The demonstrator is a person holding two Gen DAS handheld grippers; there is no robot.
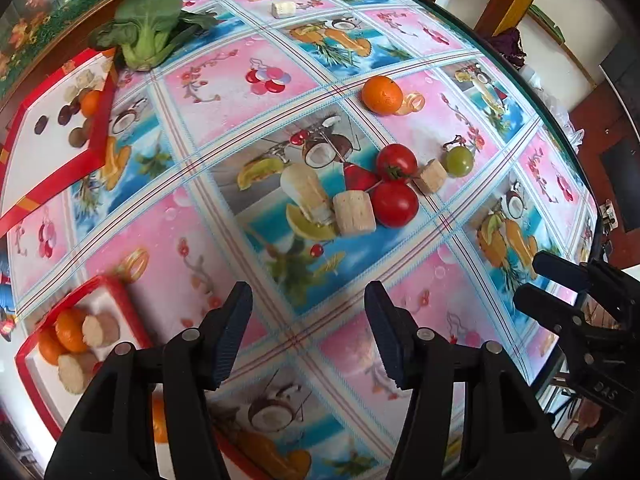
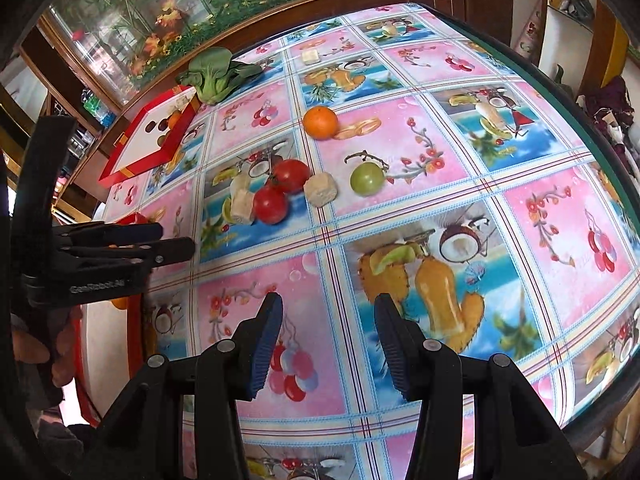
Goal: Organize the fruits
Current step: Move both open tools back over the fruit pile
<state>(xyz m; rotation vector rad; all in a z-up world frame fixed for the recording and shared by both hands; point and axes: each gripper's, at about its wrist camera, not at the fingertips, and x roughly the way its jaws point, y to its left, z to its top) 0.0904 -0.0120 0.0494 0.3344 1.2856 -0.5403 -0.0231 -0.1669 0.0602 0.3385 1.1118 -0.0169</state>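
Note:
Loose on the fruit-print tablecloth (image 1: 240, 92) lie an orange (image 1: 382, 95), two red tomatoes (image 1: 396, 162) side by side, a green round fruit (image 1: 459, 161) and pale beige chunks (image 1: 354, 214). My left gripper (image 1: 307, 292) hovers over the cloth short of them, open with nothing between its fingers. In the right wrist view the orange (image 2: 320, 122), tomatoes (image 2: 291, 175) and green fruit (image 2: 367, 179) lie well ahead of my right gripper (image 2: 329, 304), which is also open and empty. Each gripper shows in the other's view: the right gripper (image 1: 528, 278) and the left gripper (image 2: 176, 238).
A red-rimmed tray (image 1: 124, 300) at my near left holds oranges and beige round pieces. A larger red tray (image 1: 48, 196) farther left holds dark nuts and an orange. Bok choy (image 1: 148, 32) lies at the far edge, with a small white piece (image 1: 283, 9) beyond. The table's dark rim (image 2: 580, 92) curves on the right.

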